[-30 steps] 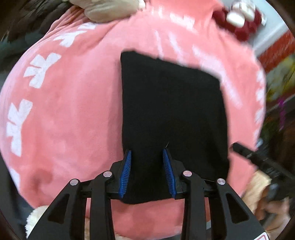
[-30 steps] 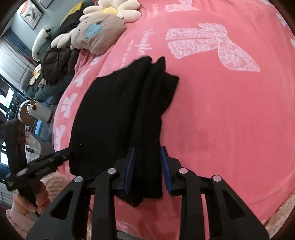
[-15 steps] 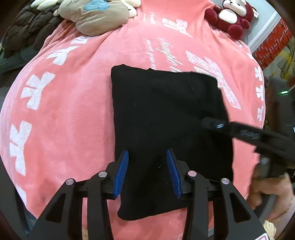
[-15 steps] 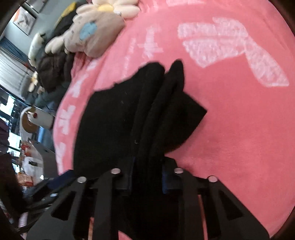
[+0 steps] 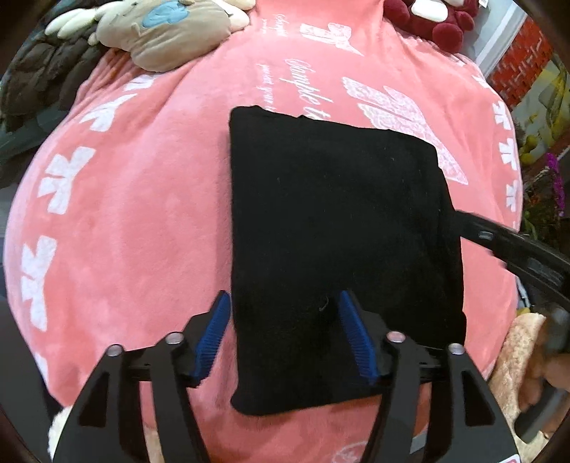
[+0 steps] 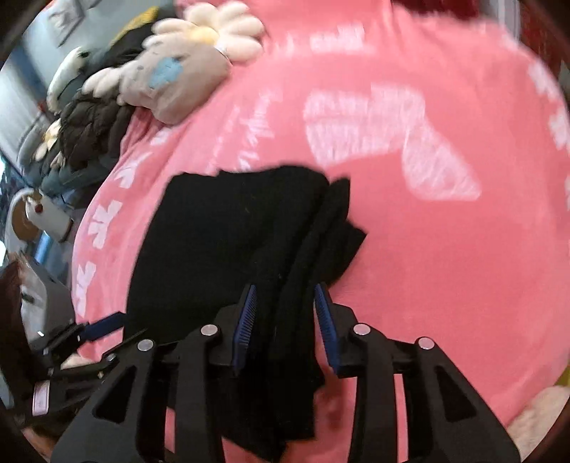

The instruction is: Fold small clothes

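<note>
A black garment (image 5: 335,228) lies folded in a rectangle on a pink blanket (image 5: 135,213). My left gripper (image 5: 285,331) is open above its near edge, the blue pads apart and holding nothing. In the right wrist view the same garment (image 6: 221,242) shows its layered right edge. My right gripper (image 6: 285,320) is open, its pads on either side of that bunched edge without pinching it. The right gripper also shows in the left wrist view (image 5: 506,245) at the garment's right side.
The pink blanket with white bow prints covers a bed. A beige plush toy (image 5: 167,32) and a red plush bear (image 5: 431,17) lie at the far end. Dark clothes (image 6: 92,131) are piled at the far left. A white kettle (image 6: 39,217) stands off the bed's left side.
My left gripper opened wider and drew back from the garment's near edge. My right gripper opened and let go of the folded edge; the garment now lies flat.
</note>
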Action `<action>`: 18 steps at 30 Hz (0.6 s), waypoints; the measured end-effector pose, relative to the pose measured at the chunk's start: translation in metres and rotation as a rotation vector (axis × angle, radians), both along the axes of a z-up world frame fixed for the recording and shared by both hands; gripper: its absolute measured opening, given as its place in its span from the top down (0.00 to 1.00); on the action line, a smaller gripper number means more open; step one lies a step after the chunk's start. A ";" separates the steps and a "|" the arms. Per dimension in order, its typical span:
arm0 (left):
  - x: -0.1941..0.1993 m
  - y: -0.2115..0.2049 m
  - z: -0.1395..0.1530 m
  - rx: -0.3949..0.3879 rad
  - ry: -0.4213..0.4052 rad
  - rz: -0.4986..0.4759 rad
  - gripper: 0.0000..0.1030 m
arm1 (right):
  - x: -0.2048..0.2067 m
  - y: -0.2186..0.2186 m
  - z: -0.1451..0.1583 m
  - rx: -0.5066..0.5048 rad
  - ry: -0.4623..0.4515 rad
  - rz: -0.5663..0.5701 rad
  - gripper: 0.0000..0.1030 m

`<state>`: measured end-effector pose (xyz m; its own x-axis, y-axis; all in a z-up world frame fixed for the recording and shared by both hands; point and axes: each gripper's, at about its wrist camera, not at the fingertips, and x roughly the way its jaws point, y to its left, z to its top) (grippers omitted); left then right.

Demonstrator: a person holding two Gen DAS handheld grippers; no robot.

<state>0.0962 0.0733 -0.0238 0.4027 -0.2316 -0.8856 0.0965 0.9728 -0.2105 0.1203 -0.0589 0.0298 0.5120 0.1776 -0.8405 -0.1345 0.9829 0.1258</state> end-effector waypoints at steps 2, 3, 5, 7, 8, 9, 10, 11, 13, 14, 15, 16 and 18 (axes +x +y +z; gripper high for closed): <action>-0.007 -0.004 0.002 0.028 -0.012 0.015 0.33 | -0.023 -0.002 0.004 -0.040 -0.029 0.008 0.63; -0.012 -0.007 0.003 0.036 -0.012 0.032 0.32 | -0.029 -0.002 0.005 -0.048 -0.041 0.008 0.53; -0.020 -0.012 0.003 0.031 -0.009 0.053 0.30 | -0.048 -0.003 0.004 -0.076 -0.078 0.003 0.38; -0.029 -0.020 0.001 0.046 -0.011 0.073 0.29 | -0.062 -0.004 -0.001 -0.102 -0.106 -0.001 0.36; -0.032 -0.023 0.000 0.057 -0.014 0.081 0.29 | -0.070 -0.003 -0.005 -0.117 -0.101 -0.010 0.36; -0.037 -0.028 -0.001 0.072 -0.016 0.088 0.29 | -0.074 -0.005 -0.010 -0.115 -0.092 -0.017 0.36; -0.039 -0.031 -0.001 0.081 -0.019 0.094 0.29 | -0.078 -0.008 -0.012 -0.112 -0.087 -0.032 0.34; -0.041 -0.034 0.000 0.086 -0.028 0.098 0.29 | -0.083 -0.011 -0.016 -0.108 -0.085 -0.049 0.32; -0.046 -0.040 0.000 0.096 -0.035 0.111 0.29 | -0.091 -0.013 -0.019 -0.115 -0.089 -0.066 0.23; -0.048 -0.042 0.000 0.092 -0.033 0.113 0.29 | -0.094 -0.015 -0.020 -0.117 -0.087 -0.072 0.22; -0.052 -0.044 0.000 0.087 -0.027 0.116 0.29 | -0.098 -0.017 -0.020 -0.107 -0.085 -0.066 0.22; -0.055 -0.047 0.000 0.085 -0.021 0.117 0.29 | -0.102 -0.018 -0.019 -0.108 -0.091 -0.064 0.22; -0.062 -0.052 0.000 0.085 -0.014 0.116 0.29 | -0.108 -0.020 -0.016 -0.095 -0.096 -0.053 0.22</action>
